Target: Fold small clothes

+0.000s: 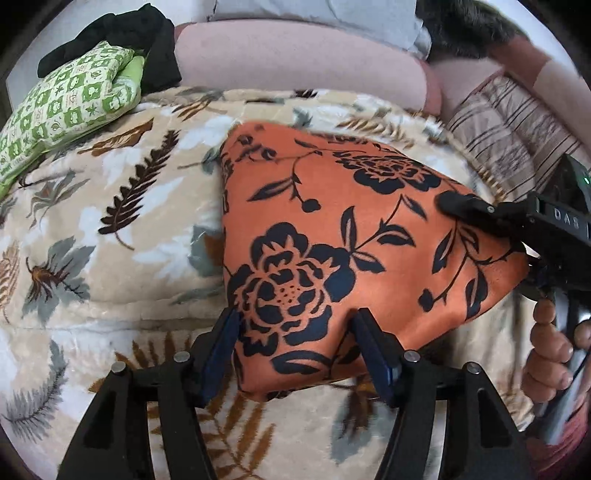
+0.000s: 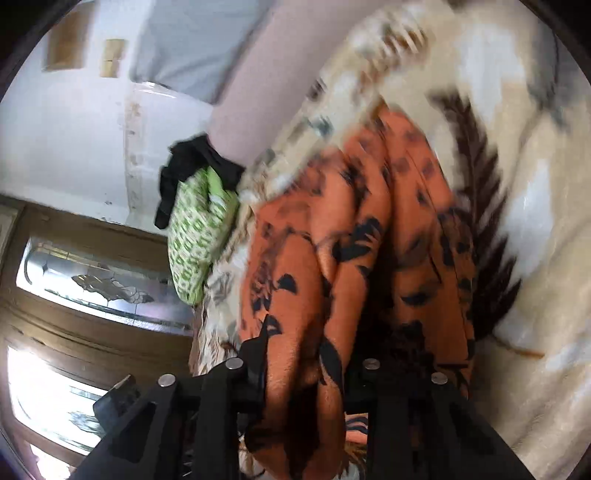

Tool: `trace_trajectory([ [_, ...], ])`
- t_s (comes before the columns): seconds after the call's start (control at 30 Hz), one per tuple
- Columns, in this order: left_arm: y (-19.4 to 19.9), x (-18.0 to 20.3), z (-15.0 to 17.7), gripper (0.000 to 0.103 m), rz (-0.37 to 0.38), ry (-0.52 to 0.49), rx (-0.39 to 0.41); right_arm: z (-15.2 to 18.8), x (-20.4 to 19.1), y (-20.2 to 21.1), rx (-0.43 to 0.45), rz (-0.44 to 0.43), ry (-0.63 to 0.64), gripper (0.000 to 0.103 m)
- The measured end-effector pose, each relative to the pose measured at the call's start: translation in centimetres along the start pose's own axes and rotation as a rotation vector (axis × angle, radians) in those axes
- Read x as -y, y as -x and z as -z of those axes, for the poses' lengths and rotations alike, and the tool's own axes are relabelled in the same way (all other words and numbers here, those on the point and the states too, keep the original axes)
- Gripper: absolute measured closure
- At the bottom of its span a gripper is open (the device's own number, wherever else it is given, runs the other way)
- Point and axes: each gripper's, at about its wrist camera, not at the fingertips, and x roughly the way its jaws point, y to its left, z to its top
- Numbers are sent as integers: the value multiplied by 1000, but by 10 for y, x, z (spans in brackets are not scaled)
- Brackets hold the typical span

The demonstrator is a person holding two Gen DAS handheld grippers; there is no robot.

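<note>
An orange cloth [image 1: 332, 236] with black flowers lies on a leaf-print blanket [image 1: 110, 229] covering the bed. The left claw [image 1: 295, 332] stands wide, its fingers straddling the cloth's near edge. The right claw [image 2: 306, 369] has a bunched fold of the cloth pinched between its fingers; in the left view it reaches in from the blanket's right side over the cloth's right corner. A green-patterned cloth [image 1: 70, 103] and a black cloth [image 1: 122, 33] sit at the blanket's far left corner.
</note>
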Motion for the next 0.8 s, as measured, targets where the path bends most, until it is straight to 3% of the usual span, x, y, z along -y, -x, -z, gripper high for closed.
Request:
trace_trajectory([
  [0.13,6,14,-3,35,23,-3,48,2,-33,43,153,29,166,76],
  [0.2,-13,21,2,30,-16,-20,-16,2,-27,53,172,37,194,76],
  [0.23,-28,23,6,29,-79,-38,-63,-1,-21,48,135,40,178,75],
  [0.27,-40,24,9,28,-123,-54,-90,-6,-2,33,39,33,111,75],
  [0.33,-41,24,12,26,-120,-58,-83,-8,39,10,-86,39,-125,67],
  [0.37,-37,23,11,26,-107,-60,-72,-8,57,5,-115,30,-224,66],
  [0.43,-28,20,9,26,-79,-69,-57,-14,65,15,-105,-12,-284,56],
  [0.53,-9,15,7,26,-98,-114,14,-25,44,52,61,47,-187,42],
  [0.6,-3,12,2,26,-141,-143,62,-29,29,74,163,81,-107,42],
  [0.67,2,8,-2,26,-170,-161,112,-30,9,78,173,89,-16,42],
  [0.8,-16,-5,-11,26,-248,-181,104,-31,-38,44,148,227,163,64],
])
